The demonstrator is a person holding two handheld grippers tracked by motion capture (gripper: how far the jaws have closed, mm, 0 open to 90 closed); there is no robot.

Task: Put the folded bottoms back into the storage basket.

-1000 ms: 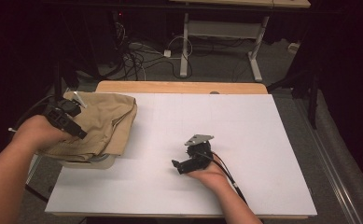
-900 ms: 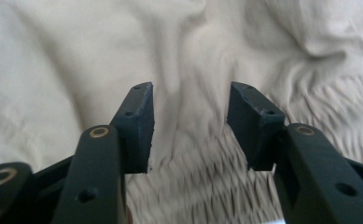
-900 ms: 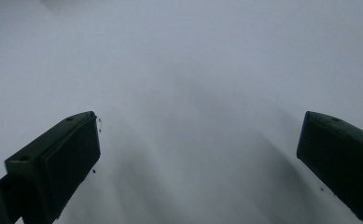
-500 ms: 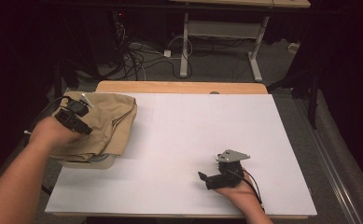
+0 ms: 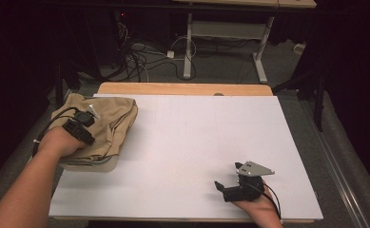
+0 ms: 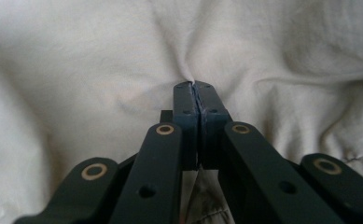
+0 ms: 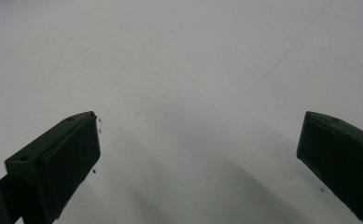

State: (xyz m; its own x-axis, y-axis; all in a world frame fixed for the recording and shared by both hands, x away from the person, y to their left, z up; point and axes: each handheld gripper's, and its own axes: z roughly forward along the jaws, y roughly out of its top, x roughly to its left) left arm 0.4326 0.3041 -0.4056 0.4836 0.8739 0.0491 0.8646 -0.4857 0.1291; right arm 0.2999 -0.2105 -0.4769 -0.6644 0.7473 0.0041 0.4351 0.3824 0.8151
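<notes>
Nearest to us, at the lower right of the high view, we see the right gripper [image 5: 219,186] lying low over the white table top [image 5: 197,142], held by a hand that comes in from the bottom edge, its grey three-cornered plate on top. In the right gripper view its two black jaws stand wide apart with nothing but bare white surface between them, so we read it as open and empty.

Farther up, at the left of the high view, the left gripper [image 5: 90,111] sits on the tan cloth [image 5: 111,118], which lies bunched at the table's left edge and partly hangs over it, well apart from the other tool. In the left gripper view the jaws have just been closing and now meet, with a small fold of the pale fabric [image 6: 188,74] pinched between the pads and creases running out from that point
</notes>
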